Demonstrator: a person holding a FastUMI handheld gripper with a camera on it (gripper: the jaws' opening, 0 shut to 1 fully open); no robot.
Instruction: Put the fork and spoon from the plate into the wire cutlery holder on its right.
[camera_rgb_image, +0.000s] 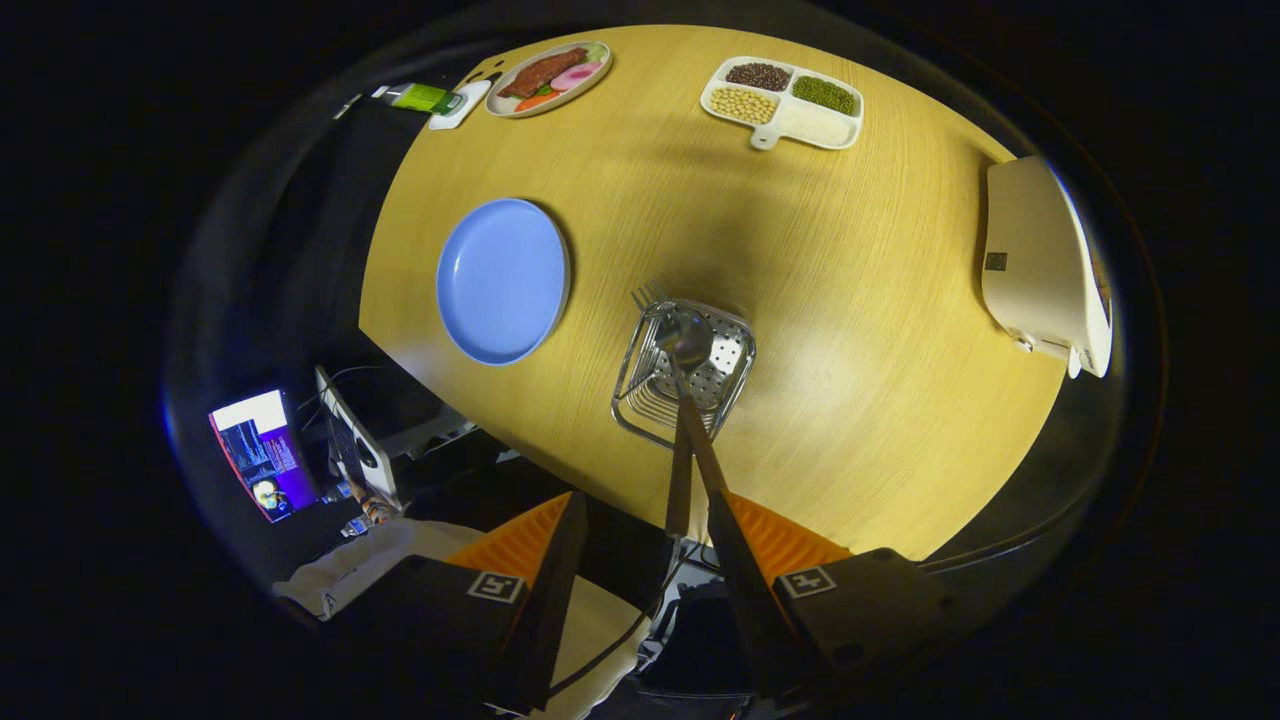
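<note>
Nothing readable here, just marker squares

No actual words, brands or numbers I can make out anywhere. Closest thing to signs: the gripper (647, 497), fingers spread wide apart, has a black-and-white coded marker square on each side, the left marker (497, 586) and the right marker (808, 580), patterns only, no letters. The white appliance (1040, 260) at the table's far right edge has a small dark square badge (996, 261), too tiny to tell what's on it. The green bottle (425, 97) beside the food plate may carry a label, but it's just blur from here.
</note>
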